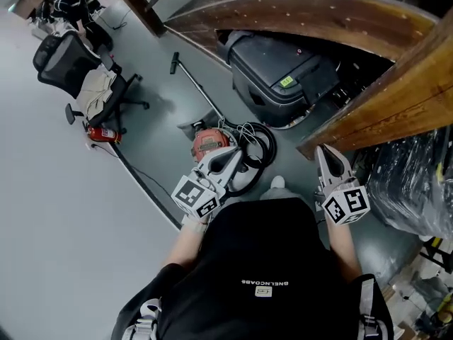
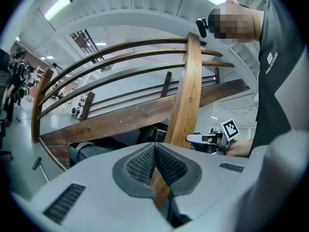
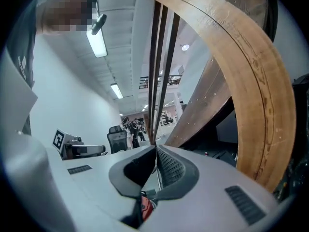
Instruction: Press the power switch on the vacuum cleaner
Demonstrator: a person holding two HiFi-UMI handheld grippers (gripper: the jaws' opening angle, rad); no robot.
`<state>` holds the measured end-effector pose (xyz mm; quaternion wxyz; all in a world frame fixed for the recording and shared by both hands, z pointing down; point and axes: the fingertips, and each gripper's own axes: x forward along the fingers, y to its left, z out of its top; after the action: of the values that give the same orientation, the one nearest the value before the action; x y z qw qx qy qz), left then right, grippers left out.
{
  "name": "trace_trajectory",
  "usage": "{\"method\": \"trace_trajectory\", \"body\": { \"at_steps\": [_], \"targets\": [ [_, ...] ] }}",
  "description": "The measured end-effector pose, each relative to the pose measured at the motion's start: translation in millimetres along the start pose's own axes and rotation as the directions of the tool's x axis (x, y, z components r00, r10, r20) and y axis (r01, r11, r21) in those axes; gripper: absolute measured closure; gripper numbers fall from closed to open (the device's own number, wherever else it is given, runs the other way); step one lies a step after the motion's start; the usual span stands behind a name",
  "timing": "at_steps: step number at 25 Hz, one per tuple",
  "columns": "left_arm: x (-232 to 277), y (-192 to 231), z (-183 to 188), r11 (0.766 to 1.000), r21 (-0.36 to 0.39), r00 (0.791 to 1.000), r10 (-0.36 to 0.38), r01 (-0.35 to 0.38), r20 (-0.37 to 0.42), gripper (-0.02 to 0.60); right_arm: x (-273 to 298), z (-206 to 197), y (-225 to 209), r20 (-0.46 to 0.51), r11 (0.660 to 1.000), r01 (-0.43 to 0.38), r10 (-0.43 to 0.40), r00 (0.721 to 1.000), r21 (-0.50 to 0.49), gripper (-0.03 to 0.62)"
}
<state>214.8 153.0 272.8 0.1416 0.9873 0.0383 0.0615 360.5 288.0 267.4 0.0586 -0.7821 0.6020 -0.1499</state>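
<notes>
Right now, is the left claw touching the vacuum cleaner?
Apart. The left gripper view shows the left claw shut, tips in open air facing the wooden railing; in the head view it only overlaps the red vacuum cleaner.

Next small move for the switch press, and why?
Probably lower the left hand-held gripper onto the vacuum cleaner: it hangs right beside the red top, jaws shut, a ready pressing tip. The right hand-held gripper is off to the side. The switch itself can't be made out.

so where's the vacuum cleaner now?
Head view, centre: the orange vacuum cleaner sits on the floor just beyond the left gripper, its black hose coiled to the right.
</notes>
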Motion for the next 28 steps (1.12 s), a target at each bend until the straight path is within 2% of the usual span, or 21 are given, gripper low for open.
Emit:
{"method": "trace_trajectory", "body": {
  "at_steps": [6,12,21,28],
  "targets": [
    [29,7,7,0.992,-0.007,0.992,0.123,-0.122,0.022,0.566,34,12,-31,-0.045,0.992,-0.126,0.125,0.991,-0.010,0.566],
    [26,14,9,0.977,-0.025,0.977,0.212,-0.212,0.026,0.565,67,12,-28,-0.112,0.971,-0.238,0.234,0.966,-0.022,0.566],
    [-39,49,11,0.950,-0.019,0.949,0.313,-0.313,0.028,0.566,124,-5,32,-0.189,0.936,-0.352,0.341,0.921,-0.024,0.566],
    [-107,79,6,0.909,-0.069,0.908,0.415,-0.411,0.060,0.565,168,-38,99,-0.313,0.886,-0.460,0.420,0.852,-0.063,0.566]
  ]
}}
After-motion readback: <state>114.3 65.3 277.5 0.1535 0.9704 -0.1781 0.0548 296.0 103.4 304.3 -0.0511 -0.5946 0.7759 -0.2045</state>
